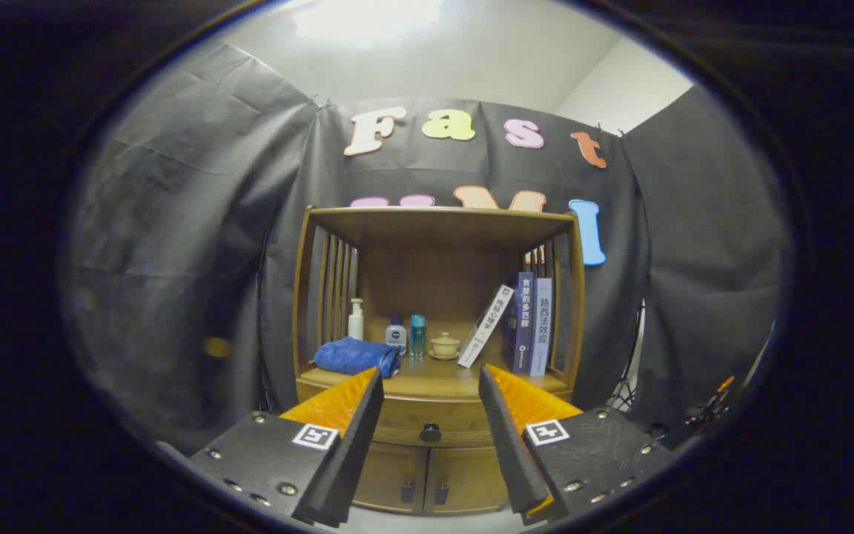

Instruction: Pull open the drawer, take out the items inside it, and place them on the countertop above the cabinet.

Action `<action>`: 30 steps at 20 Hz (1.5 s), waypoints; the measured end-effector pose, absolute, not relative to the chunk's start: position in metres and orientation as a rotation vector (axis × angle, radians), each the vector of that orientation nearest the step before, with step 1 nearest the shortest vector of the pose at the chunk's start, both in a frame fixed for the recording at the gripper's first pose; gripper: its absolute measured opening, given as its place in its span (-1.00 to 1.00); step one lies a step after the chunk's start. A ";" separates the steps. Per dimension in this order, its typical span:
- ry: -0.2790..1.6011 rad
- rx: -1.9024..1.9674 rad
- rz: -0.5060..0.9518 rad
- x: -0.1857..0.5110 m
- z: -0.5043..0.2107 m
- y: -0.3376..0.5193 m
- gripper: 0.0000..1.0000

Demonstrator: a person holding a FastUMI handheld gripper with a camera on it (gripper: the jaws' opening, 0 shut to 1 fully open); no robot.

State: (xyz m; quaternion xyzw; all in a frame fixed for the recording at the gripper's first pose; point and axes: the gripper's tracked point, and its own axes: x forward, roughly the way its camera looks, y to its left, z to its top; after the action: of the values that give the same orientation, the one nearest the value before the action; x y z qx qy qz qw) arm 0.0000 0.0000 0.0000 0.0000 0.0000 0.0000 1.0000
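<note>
Gripper [431, 393] fingers spread apart, holding nothing, aimed at the wooden cabinet [438, 326]. Drawer [431, 415] shut; its dark knob [431, 432] sits between the fingers, beyond the tips. Step in hand: approach, I judge. Next: close in and pinch the knob, pull straight back. Drawer contents hidden. Countertop [434, 382] already carries a blue towel [356, 356], bottles, books.

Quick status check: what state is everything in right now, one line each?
Claw: open, empty, apart from the cabinet.
Drawer: closed, knob between the fingers.
Lower doors: closed.
Towel: folded on the countertop.
Books: upright, one leaning.
Lidded cup: lid on.
</note>
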 end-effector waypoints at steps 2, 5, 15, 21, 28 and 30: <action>0.001 -0.003 0.007 0.003 0.001 0.002 0.55; 0.002 -0.006 0.016 0.007 0.001 0.004 0.55; 0.005 0.001 0.039 0.014 -0.002 0.010 0.55; 0.010 0.006 0.035 0.015 -0.005 0.008 0.55; 0.018 0.005 -0.092 0.032 -0.029 -0.020 0.54; 0.083 0.015 -0.077 0.042 -0.055 -0.013 0.54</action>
State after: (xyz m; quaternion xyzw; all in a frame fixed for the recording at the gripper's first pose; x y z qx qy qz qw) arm 0.0418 -0.0135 -0.0546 0.0074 0.0415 -0.0385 0.9984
